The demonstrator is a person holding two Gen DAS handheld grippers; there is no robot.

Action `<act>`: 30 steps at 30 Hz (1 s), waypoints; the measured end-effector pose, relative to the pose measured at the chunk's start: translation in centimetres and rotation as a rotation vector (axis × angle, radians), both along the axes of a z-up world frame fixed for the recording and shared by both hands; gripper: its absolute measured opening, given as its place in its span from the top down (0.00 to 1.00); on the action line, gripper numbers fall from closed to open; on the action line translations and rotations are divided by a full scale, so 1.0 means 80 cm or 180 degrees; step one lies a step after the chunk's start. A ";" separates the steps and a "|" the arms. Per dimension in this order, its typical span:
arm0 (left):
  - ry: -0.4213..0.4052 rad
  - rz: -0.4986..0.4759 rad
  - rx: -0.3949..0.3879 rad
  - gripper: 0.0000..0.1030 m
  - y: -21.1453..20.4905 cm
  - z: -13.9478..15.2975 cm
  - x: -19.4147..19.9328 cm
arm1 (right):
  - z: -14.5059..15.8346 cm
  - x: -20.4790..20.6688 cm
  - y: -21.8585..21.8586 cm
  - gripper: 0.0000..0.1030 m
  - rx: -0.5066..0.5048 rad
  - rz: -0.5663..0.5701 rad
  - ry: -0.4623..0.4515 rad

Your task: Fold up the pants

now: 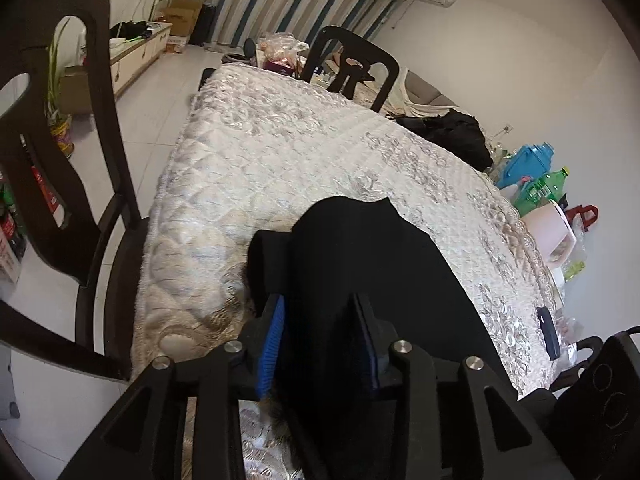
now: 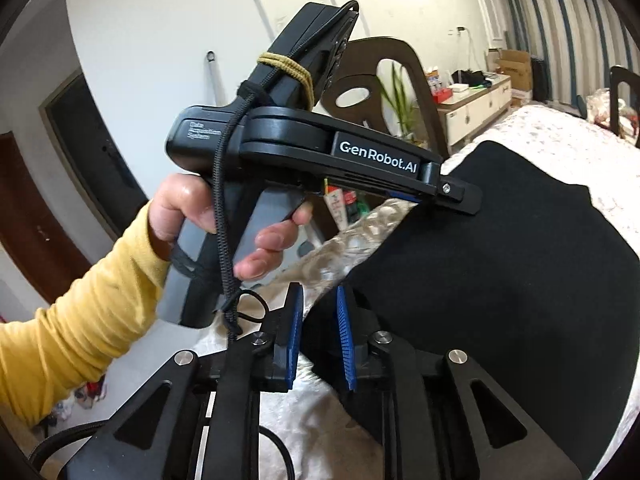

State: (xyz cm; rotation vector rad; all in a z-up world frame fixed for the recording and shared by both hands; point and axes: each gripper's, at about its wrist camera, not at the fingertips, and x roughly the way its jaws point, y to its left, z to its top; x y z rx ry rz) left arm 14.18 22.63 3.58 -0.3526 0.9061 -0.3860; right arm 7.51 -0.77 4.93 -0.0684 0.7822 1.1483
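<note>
I have the quilted table cover (image 1: 280, 168) running away from me toward the far end by the striped curtain (image 1: 288, 4), dark chairs (image 1: 60, 140) along its left edge and clutter along its right edge. The black pants (image 1: 360, 264) lie at the near end of the table, close to the near-left corner, already gathered into a compact dark slab; from the right wrist view the pants (image 2: 500, 264) spread to the right and ahead of my right tool, their long axis seemingly running along the table's length, though I can't be sure from these angles.

The left gripper (image 1: 320, 336) is the nearer one to the work: cloth fills the gap between its fingers, and the blue pads (image 1: 274, 336) sit either side of a thick bunch of it, so I judge it clamped on the pants edge, held slightly proud of the table. In the right wrist view that tool's tip (image 2: 460, 196) reaches onto the fabric's left border.

The right gripper (image 2: 320, 340) stands parted a modest way, the fabric's near-left edge lying just between or under its pads (image 2: 344, 340); I can't tell whether it touches. My next move depends on closing there.
</note>
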 end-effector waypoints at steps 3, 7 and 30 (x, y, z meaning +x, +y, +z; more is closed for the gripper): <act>-0.0005 0.0081 0.0007 0.55 0.008 0.001 -0.006 | 0.010 -0.010 -0.014 0.66 0.0031 -0.0016 -0.0159; -0.0034 0.0133 0.0050 0.50 0.013 0.001 -0.020 | 0.021 -0.015 -0.041 0.54 0.0098 -0.0131 -0.0257; -0.0130 0.0439 -0.0357 0.33 0.056 -0.008 -0.116 | -0.040 -0.035 0.040 0.28 -0.1372 -0.0049 -0.1496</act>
